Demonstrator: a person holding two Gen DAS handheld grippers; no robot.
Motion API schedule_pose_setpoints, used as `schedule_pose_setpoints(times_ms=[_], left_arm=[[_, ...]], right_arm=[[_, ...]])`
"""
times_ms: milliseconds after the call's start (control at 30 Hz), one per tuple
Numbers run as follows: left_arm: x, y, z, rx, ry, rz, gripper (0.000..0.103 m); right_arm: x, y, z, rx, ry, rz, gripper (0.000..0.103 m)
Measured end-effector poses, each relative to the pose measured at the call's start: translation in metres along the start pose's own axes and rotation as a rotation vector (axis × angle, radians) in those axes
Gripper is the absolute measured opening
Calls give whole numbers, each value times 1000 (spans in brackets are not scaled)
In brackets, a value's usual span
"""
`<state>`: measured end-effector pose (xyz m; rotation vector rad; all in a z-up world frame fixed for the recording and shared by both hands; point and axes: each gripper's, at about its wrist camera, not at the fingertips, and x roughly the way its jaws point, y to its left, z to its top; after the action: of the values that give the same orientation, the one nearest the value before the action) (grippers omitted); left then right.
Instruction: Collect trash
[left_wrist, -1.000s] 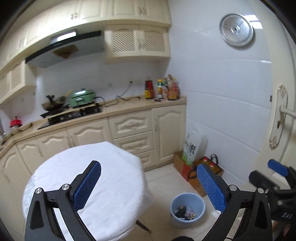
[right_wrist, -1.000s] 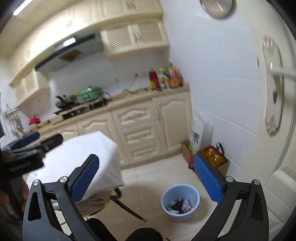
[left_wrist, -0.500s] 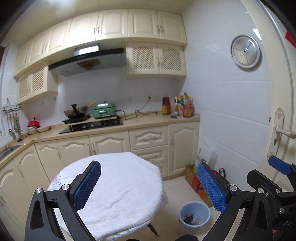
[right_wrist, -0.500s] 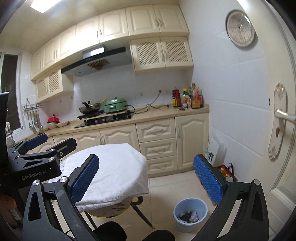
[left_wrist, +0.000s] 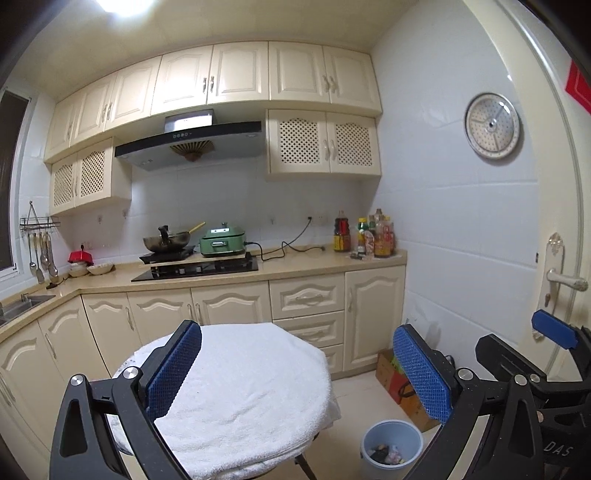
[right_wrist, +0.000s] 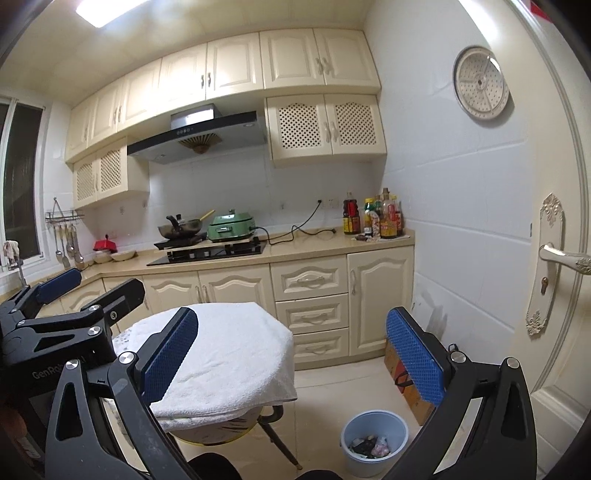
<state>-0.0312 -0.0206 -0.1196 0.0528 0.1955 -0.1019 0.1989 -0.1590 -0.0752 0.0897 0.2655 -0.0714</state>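
Both claws up and empty: the left gripper has its jaws wide apart, and so does the right gripper. The blue bin sits on the floor just right of the towel-covered table, scraps of trash inside. No loose litter shows on the towel, so scan around the table before reaching.

From my left hand-held gripper, the towel-covered bench fills 6 to 9 o'clock. Bare floor runs open toward 5 o'clock, between the bench and the cardboard boxes against the wall. The blue bin stands there near the boxes. My right hand-held gripper crowds 3 o'clock.
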Motion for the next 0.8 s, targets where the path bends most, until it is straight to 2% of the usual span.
schedule_pose_setpoints(times_ms=[800], left_arm=[[46, -22, 9, -7, -8, 39, 102]], right_arm=[[1, -3, 1, 16, 7, 5, 103]])
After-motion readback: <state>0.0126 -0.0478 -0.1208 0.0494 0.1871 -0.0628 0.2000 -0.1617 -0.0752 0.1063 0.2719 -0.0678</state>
